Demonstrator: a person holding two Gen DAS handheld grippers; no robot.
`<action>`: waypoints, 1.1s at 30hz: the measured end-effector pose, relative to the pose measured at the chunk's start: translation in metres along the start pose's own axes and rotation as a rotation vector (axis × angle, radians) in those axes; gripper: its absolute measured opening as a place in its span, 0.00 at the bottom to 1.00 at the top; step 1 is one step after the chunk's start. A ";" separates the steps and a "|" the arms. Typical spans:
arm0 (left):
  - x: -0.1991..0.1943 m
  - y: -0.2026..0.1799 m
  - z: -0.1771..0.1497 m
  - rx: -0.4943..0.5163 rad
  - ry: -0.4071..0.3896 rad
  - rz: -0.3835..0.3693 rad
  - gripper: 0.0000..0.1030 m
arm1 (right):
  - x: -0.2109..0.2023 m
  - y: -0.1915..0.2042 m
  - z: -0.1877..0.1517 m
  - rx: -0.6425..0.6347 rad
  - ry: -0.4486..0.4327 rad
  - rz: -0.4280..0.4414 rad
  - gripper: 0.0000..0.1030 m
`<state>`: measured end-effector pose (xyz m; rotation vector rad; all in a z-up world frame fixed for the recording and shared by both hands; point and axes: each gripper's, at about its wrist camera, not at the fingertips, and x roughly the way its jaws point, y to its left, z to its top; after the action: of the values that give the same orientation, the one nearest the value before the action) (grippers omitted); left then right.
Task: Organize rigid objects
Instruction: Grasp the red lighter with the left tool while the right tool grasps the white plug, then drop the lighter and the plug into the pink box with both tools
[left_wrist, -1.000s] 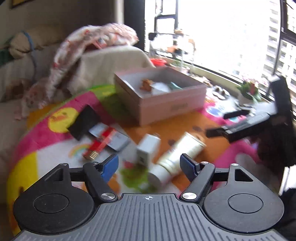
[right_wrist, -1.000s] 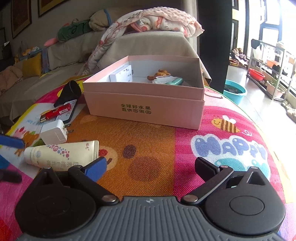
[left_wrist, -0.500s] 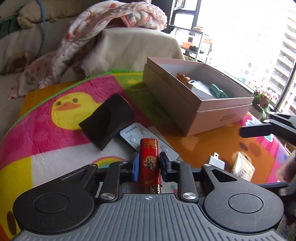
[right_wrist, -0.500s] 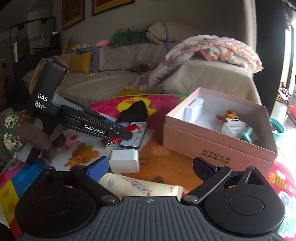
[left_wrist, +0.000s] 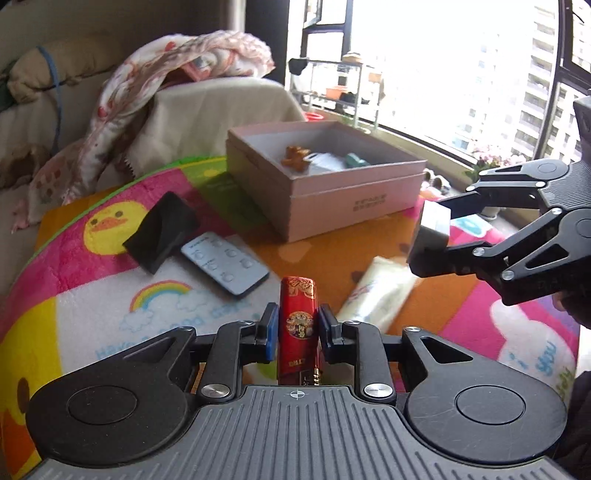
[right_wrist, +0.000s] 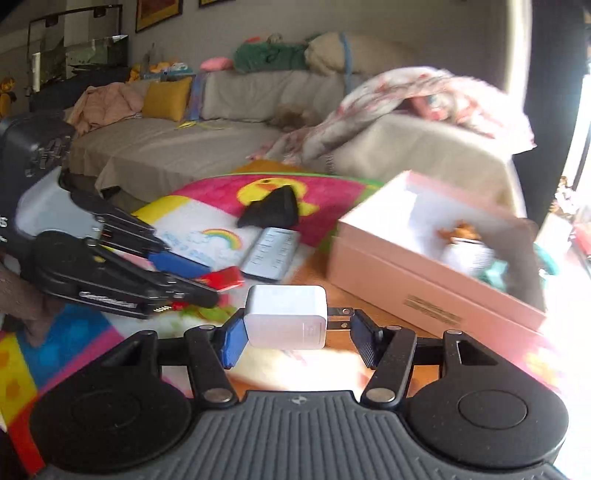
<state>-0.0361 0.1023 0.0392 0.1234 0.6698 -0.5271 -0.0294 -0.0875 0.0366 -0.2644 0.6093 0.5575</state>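
My left gripper (left_wrist: 295, 332) is shut on a red lighter (left_wrist: 297, 321) and holds it above the colourful mat (left_wrist: 92, 310). It also shows in the right wrist view (right_wrist: 221, 277). My right gripper (right_wrist: 295, 338) is shut on a white plug adapter (right_wrist: 286, 317), lifted off the mat; the adapter also shows in the left wrist view (left_wrist: 430, 232). The open pink box (left_wrist: 325, 184) stands beyond, holding a small brown figure (left_wrist: 295, 154) and a teal item (left_wrist: 356, 160). A cream tube (left_wrist: 376, 291) lies on the mat.
A grey remote (left_wrist: 225, 264) and a black folded case (left_wrist: 160, 230) lie on the mat left of the box. A sofa with a floral blanket (left_wrist: 177, 96) is behind. A window and plant shelf (left_wrist: 340, 96) are at the far right.
My right gripper has closed on the white adapter and lifted it off the mat. My left gripper has raised the red lighter off the remote and drawn back.
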 end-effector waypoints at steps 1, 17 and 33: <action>-0.005 -0.007 0.008 0.012 -0.019 -0.013 0.25 | -0.010 -0.007 -0.003 0.005 -0.001 -0.020 0.58; 0.027 -0.007 0.197 -0.073 -0.319 -0.015 0.29 | -0.034 -0.083 0.062 0.140 -0.279 -0.213 0.79; 0.058 0.091 0.043 -0.368 -0.043 0.340 0.29 | 0.002 -0.049 -0.046 0.211 -0.006 -0.097 0.79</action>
<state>0.0718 0.1440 0.0318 -0.1190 0.6762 -0.0747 -0.0216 -0.1445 0.0025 -0.0926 0.6408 0.3969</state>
